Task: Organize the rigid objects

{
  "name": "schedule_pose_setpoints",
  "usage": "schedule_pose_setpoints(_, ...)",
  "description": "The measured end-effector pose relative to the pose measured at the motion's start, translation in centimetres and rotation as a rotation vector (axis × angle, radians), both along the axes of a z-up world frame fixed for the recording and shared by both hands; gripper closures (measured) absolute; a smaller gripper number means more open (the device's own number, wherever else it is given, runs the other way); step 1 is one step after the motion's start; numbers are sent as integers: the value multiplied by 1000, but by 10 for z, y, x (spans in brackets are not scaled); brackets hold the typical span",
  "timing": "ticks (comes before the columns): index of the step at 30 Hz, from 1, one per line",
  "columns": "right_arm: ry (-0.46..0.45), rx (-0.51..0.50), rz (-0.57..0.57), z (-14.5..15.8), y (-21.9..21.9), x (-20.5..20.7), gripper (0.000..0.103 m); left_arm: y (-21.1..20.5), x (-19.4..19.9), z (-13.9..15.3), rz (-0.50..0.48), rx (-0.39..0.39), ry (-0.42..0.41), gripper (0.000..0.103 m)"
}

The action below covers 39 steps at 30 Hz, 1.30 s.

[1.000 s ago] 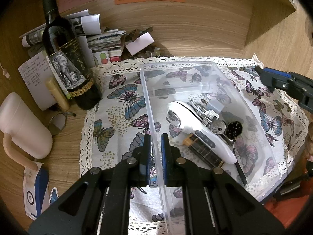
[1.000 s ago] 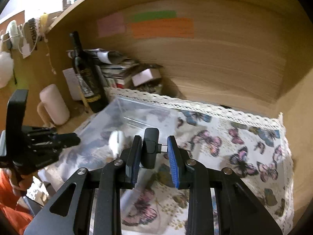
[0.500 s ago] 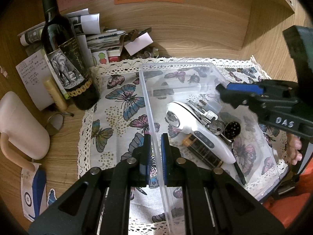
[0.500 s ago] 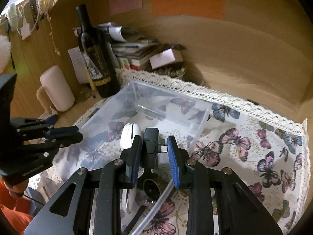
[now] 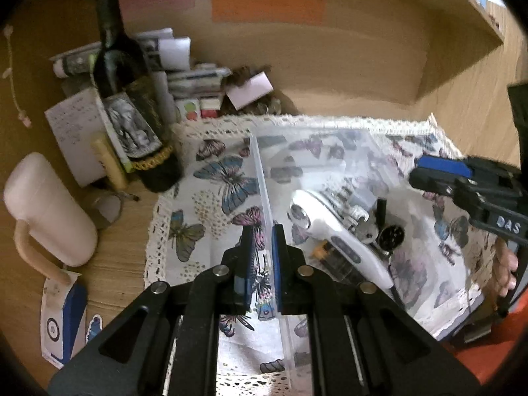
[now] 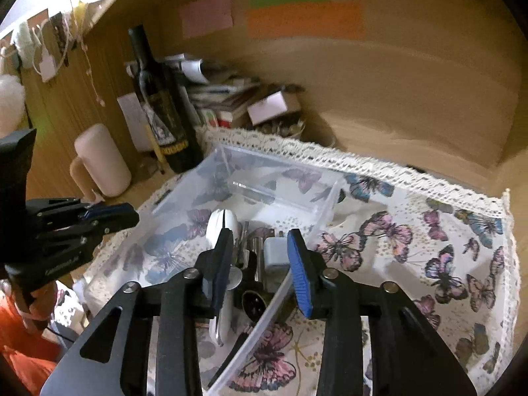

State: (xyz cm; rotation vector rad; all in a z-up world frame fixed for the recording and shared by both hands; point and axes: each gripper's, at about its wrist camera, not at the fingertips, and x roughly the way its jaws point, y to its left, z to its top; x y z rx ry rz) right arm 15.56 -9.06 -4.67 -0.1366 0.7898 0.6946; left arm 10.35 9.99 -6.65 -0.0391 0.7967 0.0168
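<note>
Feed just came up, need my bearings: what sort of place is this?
Probably a home desk nook: wooden walls with sticky notes, a wine bottle beside stacked papers, and a butterfly cloth.

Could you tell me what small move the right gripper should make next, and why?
Probably lift the right gripper straight up, clear of the clear plastic bin. It hangs open and empty above the bin, and the small black adapter lies inside among the other items, while the left gripper clamps the bin's wall.
</note>
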Motion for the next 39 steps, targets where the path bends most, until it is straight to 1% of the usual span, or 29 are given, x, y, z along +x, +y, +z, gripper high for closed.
schedule_pose_setpoints(3,-31,31,-10,11,-10,-11,64,-1,-7,12,18,-5,-42,94)
schedule_pose_setpoints(5,-54,55,-19,19,-18,-19,57,-6,-14,20,17,-7,-71,93)
schedule_pose_setpoints(6,-62,67,-22,22,-21,-22,55,-8,-16,23,18,-9,-83,93)
schedule_pose_setpoints(7,-73,82,-26,25,-25,-27,50,-11,-19,26,19,-10,-96,90)
schedule_pose_setpoints(8,-88,92,-34,29,-29,-33,43,-15,-24,30,20,-15,-115,82)
schedule_pose_setpoints(9,-103,97,-43,32,-31,-38,38,-17,-26,33,21,-18,-130,76)
schedule_pose_setpoints(11,-148,115,-59,39,-38,-50,23,-24,-35,40,25,-18,-177,55)
schedule_pose_setpoints(12,-168,123,-65,43,-42,-55,20,-27,-39,42,28,-14,-195,51)
schedule_pose_setpoints(14,-207,139,-81,50,-48,-65,10,-34,-48,49,31,-6,-241,38)
schedule_pose_setpoints(15,-219,147,-87,53,-51,-69,6,-36,-51,51,33,-5,-256,34)
schedule_pose_setpoints(16,-231,156,-96,55,-54,-73,0,-39,-56,53,38,-5,-281,26)
schedule_pose_setpoints(17,-244,167,-109,57,-56,-76,0,-41,-61,56,48,-4,-309,18)
schedule_pose_setpoints(19,-256,175,-124,59,-60,-80,0,-45,-69,61,66,-3,-357,10)
schedule_pose_setpoints(22,-259,186,-143,60,-64,-83,0,-50,-77,68,72,0,-416,5)
schedule_pose_setpoints(26,-265,197,-156,61,-70,-86,0,-57,-80,72,51,0,-438,4)
schedule_pose_setpoints(35,-294,186,-186,64,-74,-90,0,-58,-75,72,41,-21,-438,4)
schedule_pose_setpoints(39,-285,192,-183,64,-75,-88,0,-58,-74,71,38,-23,-436,4)
